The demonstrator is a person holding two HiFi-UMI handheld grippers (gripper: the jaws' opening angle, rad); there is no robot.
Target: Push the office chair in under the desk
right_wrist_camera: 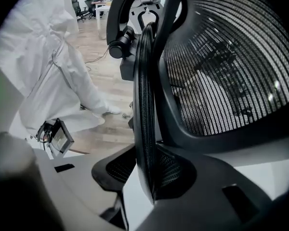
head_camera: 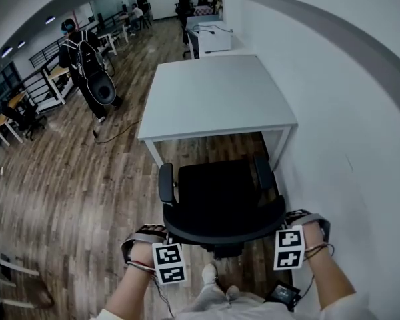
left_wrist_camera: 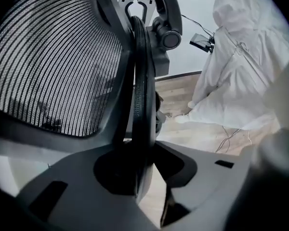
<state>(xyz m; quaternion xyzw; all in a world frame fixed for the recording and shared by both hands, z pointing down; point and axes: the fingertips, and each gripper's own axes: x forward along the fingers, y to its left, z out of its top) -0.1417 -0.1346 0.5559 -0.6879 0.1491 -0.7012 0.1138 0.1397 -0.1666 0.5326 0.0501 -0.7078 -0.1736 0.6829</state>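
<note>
A black mesh-backed office chair [head_camera: 217, 199] stands just in front of the white desk [head_camera: 220, 95], facing it, between the desk's two near legs. My left gripper [head_camera: 150, 235] is on the left end of the backrest's rim and my right gripper [head_camera: 300, 219] on the right end. In the left gripper view the backrest rim [left_wrist_camera: 142, 105] runs down between the jaws of the left gripper [left_wrist_camera: 139, 177], which are shut on it. The right gripper view shows the same: the backrest rim [right_wrist_camera: 145, 105] is clamped in the right gripper [right_wrist_camera: 149, 177].
A white wall [head_camera: 347, 112] runs close along the right of desk and chair. A person [head_camera: 87, 65] stands at the far left on the wooden floor, with a cable [head_camera: 117, 135] lying nearby. More desks stand further back. My own feet [head_camera: 210, 272] are behind the chair.
</note>
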